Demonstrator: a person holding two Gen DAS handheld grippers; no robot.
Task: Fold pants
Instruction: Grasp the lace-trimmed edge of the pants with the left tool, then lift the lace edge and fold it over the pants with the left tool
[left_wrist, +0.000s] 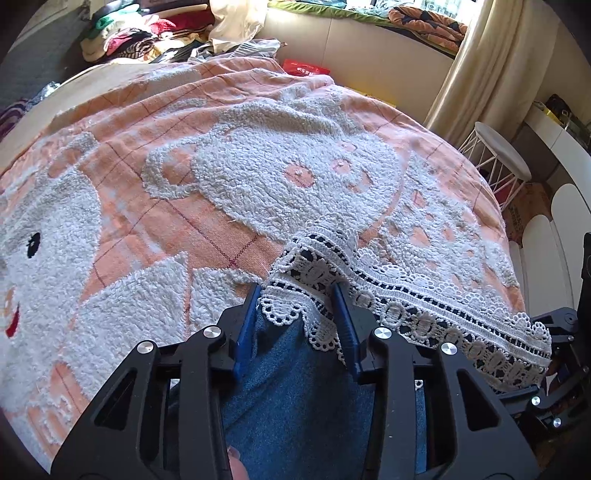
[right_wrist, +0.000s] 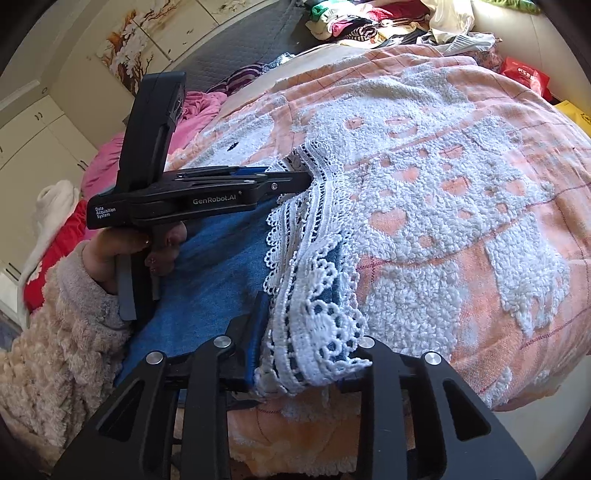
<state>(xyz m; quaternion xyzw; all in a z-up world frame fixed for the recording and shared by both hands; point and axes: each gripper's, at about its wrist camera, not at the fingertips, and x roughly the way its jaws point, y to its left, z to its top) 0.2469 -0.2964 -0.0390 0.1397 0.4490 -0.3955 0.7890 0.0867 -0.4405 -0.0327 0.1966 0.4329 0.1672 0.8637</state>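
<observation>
In the right wrist view, the left gripper (right_wrist: 308, 177) bears white print on its black side: "GenRobot.AI" along the body, and "Data Acquisition System" in small letters at its rear end.

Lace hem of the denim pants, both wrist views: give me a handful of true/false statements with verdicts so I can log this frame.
1. The pants are blue denim with a white lace hem. True.
2. The left gripper has lace lying between its fingers. True.
3. The pants lie on a bare wooden table. False: they lie on an orange and white fluffy blanket.
4. The right gripper hangs well clear of the pants. False: lace hem drapes across it, between its fingers.
5. A white wire-legged stool stands beside the bed. True.
6. The left gripper's finger pads are red. False: they are blue.
</observation>
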